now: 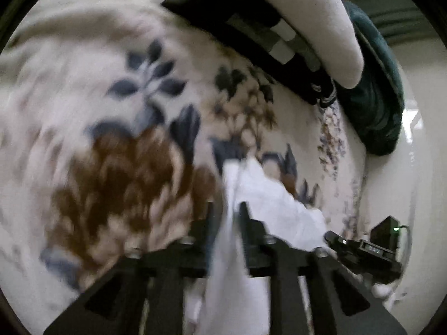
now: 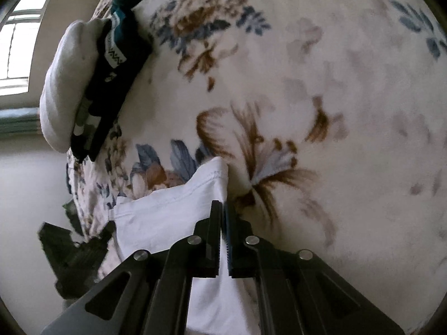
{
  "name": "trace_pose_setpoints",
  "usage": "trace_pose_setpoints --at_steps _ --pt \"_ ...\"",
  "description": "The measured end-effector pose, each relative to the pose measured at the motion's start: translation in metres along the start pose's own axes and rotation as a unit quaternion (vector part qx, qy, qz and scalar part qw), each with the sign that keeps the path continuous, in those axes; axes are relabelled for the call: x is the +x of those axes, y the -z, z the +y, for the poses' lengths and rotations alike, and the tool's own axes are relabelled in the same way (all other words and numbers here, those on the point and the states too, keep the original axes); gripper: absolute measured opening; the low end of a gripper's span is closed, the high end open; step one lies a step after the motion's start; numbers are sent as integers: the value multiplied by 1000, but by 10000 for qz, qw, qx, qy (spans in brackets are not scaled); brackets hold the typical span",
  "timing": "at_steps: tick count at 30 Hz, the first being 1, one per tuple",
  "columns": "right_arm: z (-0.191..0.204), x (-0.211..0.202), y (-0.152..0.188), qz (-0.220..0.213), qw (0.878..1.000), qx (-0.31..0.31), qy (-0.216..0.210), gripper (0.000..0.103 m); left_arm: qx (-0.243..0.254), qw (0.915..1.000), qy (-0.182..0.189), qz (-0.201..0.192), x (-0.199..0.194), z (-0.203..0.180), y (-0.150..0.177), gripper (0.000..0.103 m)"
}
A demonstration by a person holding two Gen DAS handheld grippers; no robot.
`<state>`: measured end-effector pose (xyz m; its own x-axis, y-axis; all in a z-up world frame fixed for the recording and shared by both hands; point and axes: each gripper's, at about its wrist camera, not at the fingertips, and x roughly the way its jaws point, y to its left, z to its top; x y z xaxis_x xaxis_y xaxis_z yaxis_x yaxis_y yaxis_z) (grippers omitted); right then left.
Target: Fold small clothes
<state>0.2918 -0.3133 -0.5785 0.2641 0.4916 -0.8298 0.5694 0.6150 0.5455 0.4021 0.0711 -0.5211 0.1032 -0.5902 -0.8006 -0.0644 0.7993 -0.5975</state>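
- We see no boxes or baskets here, only a bed with a flowery blanket (image 2: 321, 83) spread over it.
- Our left gripper (image 1: 226, 206) has its two fingers pinched on a fold of the white cloth (image 1: 268, 195), which runs down between them.
- Our right gripper (image 2: 220, 205) has its fingers almost together, with an edge of the same white cloth (image 2: 167, 212) squeezed in the thin gap.
- The white cloth hangs between our two grippers, just over the blanket's brown and blue flowers.
- At the far edge of the bed we see a white pillow (image 2: 64, 83), with a black garment (image 2: 117, 75) lying beside it and touching it.
- A dark green cloth (image 1: 374, 97) is bunched up behind the pillow.
- Nothing lies on the blanket between us and that pile.
- The left view is blurry.
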Motion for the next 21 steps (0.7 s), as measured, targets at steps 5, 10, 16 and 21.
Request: trace_pose_setpoints --at_steps 5,10,16,21 --pt "-20 -25 36 298 9992 40 -269 47 -285 9994 189 29 -34 13 64 49" --pt "-31 -26 89 919 9951 -308 -219 47 -72 9991 185 387 -26 10 117 49" --pt "-23 4 118 1246 9868 -1012 208 47 517 9982 -248 200 -5 -6 131 40" --pt "0 13 116 1056 9805 -1555 571 11 899 9950 -440 59 -11 -23 134 10"
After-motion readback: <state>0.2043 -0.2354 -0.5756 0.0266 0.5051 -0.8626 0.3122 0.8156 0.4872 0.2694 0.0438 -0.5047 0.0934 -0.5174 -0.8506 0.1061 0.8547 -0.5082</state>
